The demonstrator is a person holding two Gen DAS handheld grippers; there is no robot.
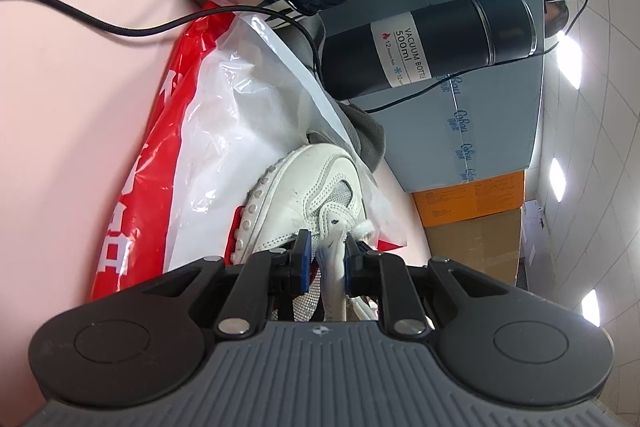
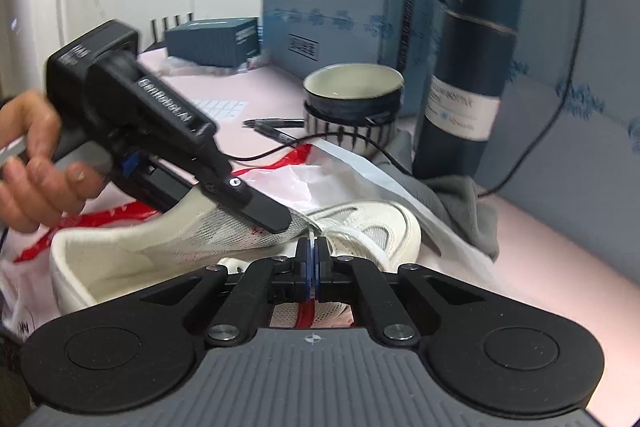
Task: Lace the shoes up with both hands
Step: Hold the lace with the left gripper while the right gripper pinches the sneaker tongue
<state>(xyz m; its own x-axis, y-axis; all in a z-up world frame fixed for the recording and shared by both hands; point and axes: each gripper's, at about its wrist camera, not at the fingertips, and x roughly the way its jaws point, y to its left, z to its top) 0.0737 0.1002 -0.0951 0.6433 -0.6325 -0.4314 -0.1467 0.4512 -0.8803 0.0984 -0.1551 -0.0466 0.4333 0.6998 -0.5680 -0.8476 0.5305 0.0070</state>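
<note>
White sneaker (image 2: 240, 247) lying on a red-and-white plastic bag (image 1: 224, 131) on the pink table (image 1: 60, 107), near its middle, toe toward the vacuum bottle (image 2: 468, 75) and stacked bowls (image 2: 352, 107). Left gripper (image 1: 327, 247): pads partly closed, pinching the white lace (image 1: 334, 259) at the eyelets. Right gripper (image 2: 313, 247): pads pressed together on a thin white lace strand just above the shoe's upper. A grey cloth (image 2: 464, 207) lies just beside the toe; blue boxes (image 2: 340, 7) stand along the far edge.
</note>
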